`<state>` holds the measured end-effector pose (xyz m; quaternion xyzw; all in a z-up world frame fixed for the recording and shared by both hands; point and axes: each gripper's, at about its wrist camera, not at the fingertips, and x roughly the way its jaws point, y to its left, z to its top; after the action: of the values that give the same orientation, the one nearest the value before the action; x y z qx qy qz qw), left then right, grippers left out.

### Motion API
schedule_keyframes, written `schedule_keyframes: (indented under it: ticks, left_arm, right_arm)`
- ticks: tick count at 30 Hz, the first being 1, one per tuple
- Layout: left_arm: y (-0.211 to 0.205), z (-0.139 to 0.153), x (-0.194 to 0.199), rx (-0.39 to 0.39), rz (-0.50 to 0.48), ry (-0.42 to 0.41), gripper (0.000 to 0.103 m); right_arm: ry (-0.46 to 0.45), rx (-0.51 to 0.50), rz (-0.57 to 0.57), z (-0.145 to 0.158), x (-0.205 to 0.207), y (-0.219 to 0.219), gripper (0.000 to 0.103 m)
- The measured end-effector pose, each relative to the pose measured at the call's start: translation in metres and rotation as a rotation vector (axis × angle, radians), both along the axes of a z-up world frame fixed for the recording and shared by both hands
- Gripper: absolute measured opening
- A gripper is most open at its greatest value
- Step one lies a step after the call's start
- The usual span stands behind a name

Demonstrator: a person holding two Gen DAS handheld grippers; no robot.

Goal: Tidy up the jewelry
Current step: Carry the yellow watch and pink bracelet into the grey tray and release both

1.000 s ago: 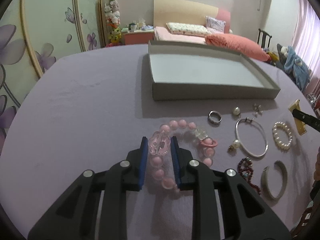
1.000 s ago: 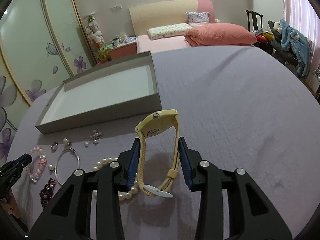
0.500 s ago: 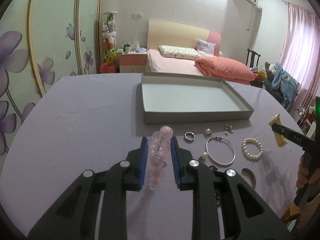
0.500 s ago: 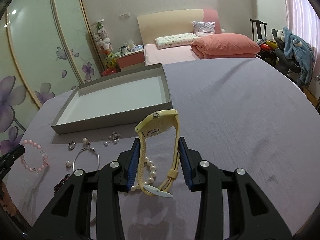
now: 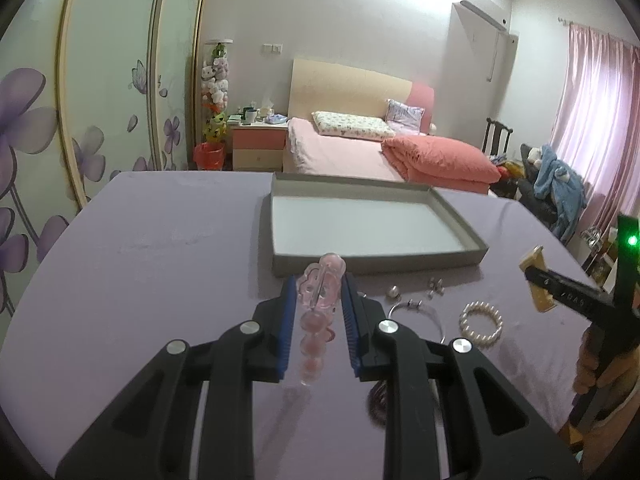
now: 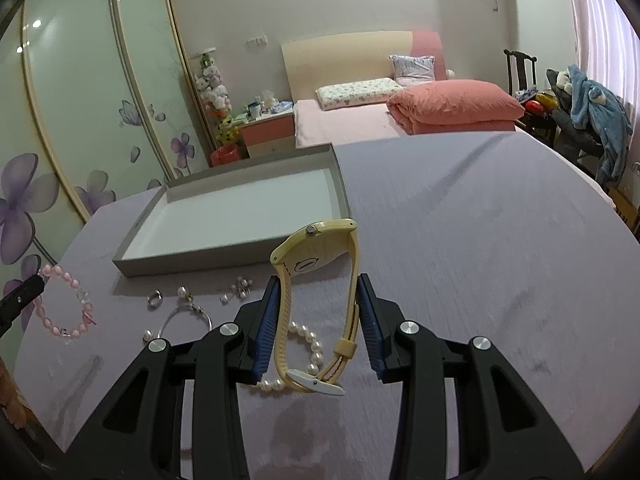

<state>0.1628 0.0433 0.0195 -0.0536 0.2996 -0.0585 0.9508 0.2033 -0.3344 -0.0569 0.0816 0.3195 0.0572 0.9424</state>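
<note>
Holding two pieces clear of the worktop [image 5: 168, 264], I report as follows. My left fingers [image 5: 318, 300] are clenched on the pink bead bracelet [image 5: 320, 300]: the blue pads press on either side of its large clear-pink flower-shaped bead, and the round pink beads hang below it in a loop, with one small red-pink charm among them. From the right wrist view the same bracelet [image 6: 66, 306] shows as a ring of pale pink beads with a few clear ones, dangling above the lilac cloth.

My right fingers [image 6: 318, 308] are clenched on the yellow watch [image 6: 316, 256]. Its strap is closed in a loop, the pads pressing the two sides of the strap; the cream-yellow case sits at the top, tilted, and a white buckle end sticks out at the bottom.

On the worktop lie the grey tray [image 5: 456, 264], a pearl bracelet [image 5: 480, 320], a thin silver bangle [image 6: 188, 314], a silver ring [image 6: 155, 298] and small pearl earrings [image 6: 240, 288], all just in front of the tray's near wall. A dark beaded piece behind my left fingers is too hidden to describe.
</note>
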Motion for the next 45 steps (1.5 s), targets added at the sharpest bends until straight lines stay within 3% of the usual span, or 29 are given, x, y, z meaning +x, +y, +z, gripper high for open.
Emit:
schedule_keyframes:
  ticks: [9,15,21,26,32,36,39,45]
  left_arm:
    - [-0.012,0.031,0.048,-0.013,0.000,-0.074,0.023]
    - [-0.020,0.037,0.098,0.003,0.014,-0.088,0.023]
    - [-0.029,0.026,0.158,0.012,0.009,-0.045,0.023]
    - [-0.029,0.006,0.202,-0.033,-0.006,0.028,0.023]
    - [-0.031,-0.011,0.237,-0.057,-0.023,0.064,0.023]
    - [-0.033,-0.022,0.256,-0.042,-0.012,0.080,0.023]
    - [-0.031,-0.028,0.263,-0.042,-0.002,0.092,0.023]
    - [-0.025,-0.042,0.270,-0.026,0.023,0.127,0.024]
  right_arm:
    - [-0.091,-0.017,0.008,0.024,0.034,0.013,0.040]
    - [-0.102,-0.036,0.034,0.030,0.082,0.029,0.040]
    - [-0.018,-0.040,0.060,0.019,0.140,0.043,0.040]
    - [0.117,-0.044,0.057,-0.004,0.191,0.054,0.040]
    - [0.218,-0.080,0.025,-0.021,0.220,0.063,0.040]
    - [0.244,-0.111,0.014,-0.028,0.230,0.070,0.045]
    - [0.249,-0.119,0.019,-0.030,0.229,0.072,0.057]
    - [0.182,-0.121,0.047,-0.017,0.221,0.074,0.067]
